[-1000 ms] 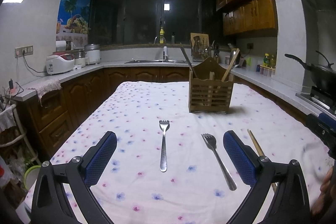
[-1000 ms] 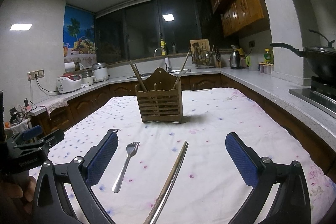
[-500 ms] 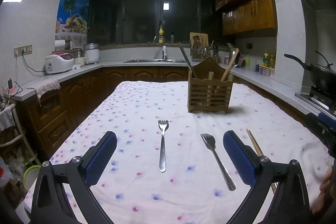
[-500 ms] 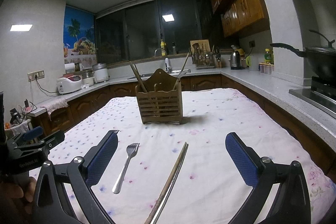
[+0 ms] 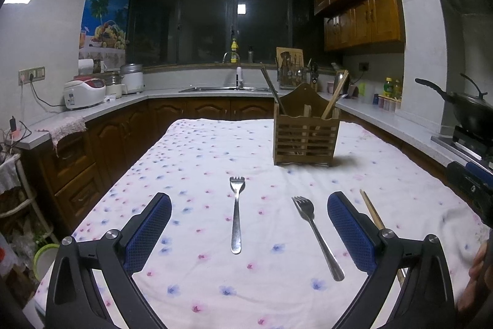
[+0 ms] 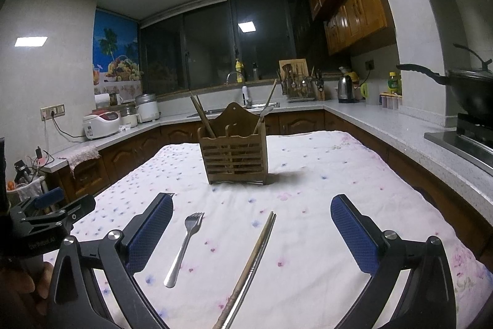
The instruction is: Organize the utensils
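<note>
**Both grippers hold steady over the cutlery, hardly shifted**

Since the earlier frames almost nothing has moved: your left view has crept very slightly, the right view sits as it did, and every utensil lies where it lay.

Through your left camera two forks rest on the flowered tablecloth (image 5: 200, 162). The left fork (image 5: 236, 215) lies straight, tines toward the far end, between your left gripper's (image 5: 249, 225) blue pads. The right fork (image 5: 315, 233) lies angled, its handle running near and right, just inside the right pad. Beyond that pad a pair of chopsticks (image 5: 371, 210) shows partly, the near part hidden by the finger.

Your left gripper's fingers stand wide apart and hold nothing.

Through your right camera the right fork (image 6: 184, 247) lies beside the left pad of your right gripper (image 6: 252, 232), and the chopsticks (image 6: 251, 264) run diagonally from the near edge toward the far middle, side by side and touching. This gripper's fingers are also spread wide, empty, above the cloth.

Farther off stands the wooden utensil holder (image 5: 305, 133), upright on the cloth, with chopsticks leaning out at its left and right ends.

Your left gripper's body (image 6: 46, 218) shows at the left edge of the right view, with your hand (image 6: 21, 289) under it.

Around the table run the counter (image 6: 394, 128), a rice cooker (image 5: 83, 91) at far left and a wok (image 5: 471, 110) at right.
</note>
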Available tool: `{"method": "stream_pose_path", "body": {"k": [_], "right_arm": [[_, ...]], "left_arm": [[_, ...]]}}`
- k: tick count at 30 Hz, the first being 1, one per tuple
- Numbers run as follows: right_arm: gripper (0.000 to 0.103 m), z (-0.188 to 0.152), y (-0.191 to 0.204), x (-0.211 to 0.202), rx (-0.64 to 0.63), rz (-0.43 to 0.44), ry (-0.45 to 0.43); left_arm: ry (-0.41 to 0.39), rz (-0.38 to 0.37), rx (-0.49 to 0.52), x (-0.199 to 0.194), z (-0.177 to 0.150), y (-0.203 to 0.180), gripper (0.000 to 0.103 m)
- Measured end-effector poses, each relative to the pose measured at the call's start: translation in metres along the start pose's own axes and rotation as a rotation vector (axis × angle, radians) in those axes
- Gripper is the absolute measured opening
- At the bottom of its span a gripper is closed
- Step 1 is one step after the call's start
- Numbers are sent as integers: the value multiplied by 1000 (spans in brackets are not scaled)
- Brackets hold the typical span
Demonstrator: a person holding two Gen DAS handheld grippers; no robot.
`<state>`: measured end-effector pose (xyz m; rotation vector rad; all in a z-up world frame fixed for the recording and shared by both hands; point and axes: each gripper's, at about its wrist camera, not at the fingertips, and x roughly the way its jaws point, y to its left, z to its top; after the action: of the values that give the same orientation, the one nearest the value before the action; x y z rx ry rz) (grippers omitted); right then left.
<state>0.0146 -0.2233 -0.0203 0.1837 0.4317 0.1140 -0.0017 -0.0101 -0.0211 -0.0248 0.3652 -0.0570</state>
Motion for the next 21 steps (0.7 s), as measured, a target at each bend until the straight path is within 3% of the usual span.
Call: {"method": "stream_pose_path", "body": {"k": [21], "right_arm": [[103, 4, 2, 1, 2, 2, 3]], "left_arm": [[6, -5, -1, 6, 2, -4, 102]]}}
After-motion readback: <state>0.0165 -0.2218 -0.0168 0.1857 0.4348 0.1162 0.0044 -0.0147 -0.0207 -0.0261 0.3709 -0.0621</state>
